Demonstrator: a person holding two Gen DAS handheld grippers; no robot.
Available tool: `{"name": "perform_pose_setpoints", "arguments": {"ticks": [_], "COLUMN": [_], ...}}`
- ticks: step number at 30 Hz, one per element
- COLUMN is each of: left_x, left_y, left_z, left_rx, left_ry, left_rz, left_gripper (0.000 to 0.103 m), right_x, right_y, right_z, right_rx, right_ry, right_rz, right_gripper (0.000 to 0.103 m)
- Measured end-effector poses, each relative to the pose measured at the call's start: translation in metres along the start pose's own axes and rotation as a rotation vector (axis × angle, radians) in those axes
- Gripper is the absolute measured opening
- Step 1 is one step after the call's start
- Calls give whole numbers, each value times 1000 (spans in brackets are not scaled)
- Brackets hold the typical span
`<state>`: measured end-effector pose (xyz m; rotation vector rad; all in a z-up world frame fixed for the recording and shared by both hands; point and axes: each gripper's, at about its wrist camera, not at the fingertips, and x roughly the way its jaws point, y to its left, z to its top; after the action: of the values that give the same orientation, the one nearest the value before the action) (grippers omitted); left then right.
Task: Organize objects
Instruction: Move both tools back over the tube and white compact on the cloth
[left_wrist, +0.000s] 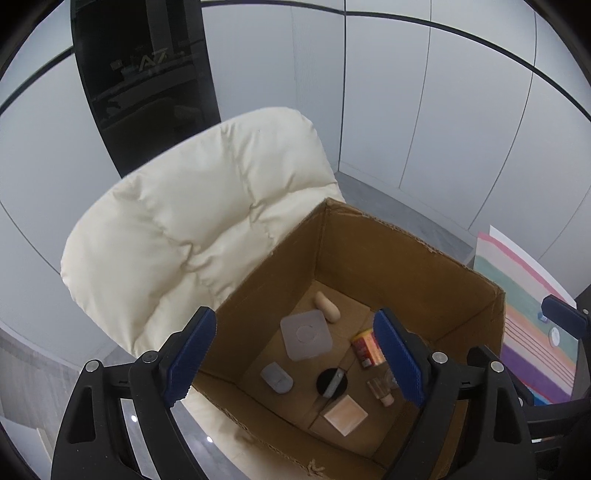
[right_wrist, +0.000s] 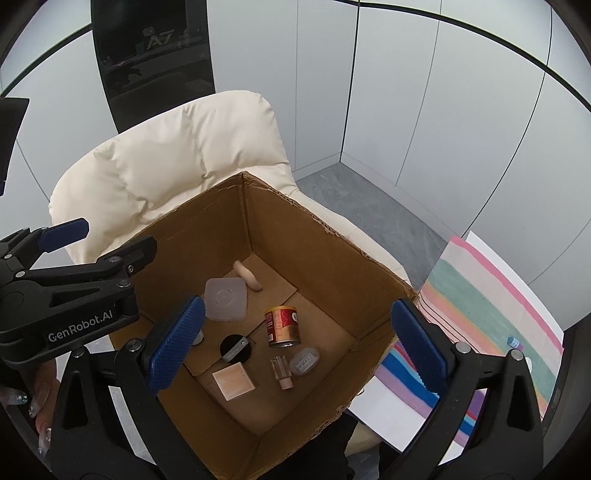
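Both grippers spread and unloaded above the open brown cardboard box (right_wrist: 332, 258).
Red cylindrical tin can (right_wrist: 282, 326) lies at box-floor centre, right gripper (right_wrist: 295, 345) overhead, left gripper (left_wrist: 295, 360) toward 9 o'clock; probably rigid, slick, rollable: grasp across its sides.

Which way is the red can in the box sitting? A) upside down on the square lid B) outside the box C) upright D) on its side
D: the red can lies on its side on the floor of the box, its label facing up and its round end showing, apart from the square lid.
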<state>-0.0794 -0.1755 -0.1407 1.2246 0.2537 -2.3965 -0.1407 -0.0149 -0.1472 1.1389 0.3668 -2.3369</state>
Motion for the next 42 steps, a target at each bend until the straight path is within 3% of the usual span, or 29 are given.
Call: {"name": "perform_pose_setpoints", "arguments": {"ticks": [8,13,27,42], "left_x": [-8,-10,-58,-85], "left_y": [8,17,6,-12], "left_z": [-2,-11,-48,-98], "left_rx": [-15,-54,62,152], "left_ry": [12,79,26,54], "left_rz": [-27,-53,-5,-37], "left_gripper": [88,88,88,88], "right_x": [-1,-8,-51,-98], "right_y": [-7,-14,-18,-22], "right_z": [-6,-11,-41,-103], "right_rx": [23,55,106,193], "right_ry": [14,16,24,56], "right_rz": [-12,-14,-8,15], "right_gripper": [102,102,102,102]}}
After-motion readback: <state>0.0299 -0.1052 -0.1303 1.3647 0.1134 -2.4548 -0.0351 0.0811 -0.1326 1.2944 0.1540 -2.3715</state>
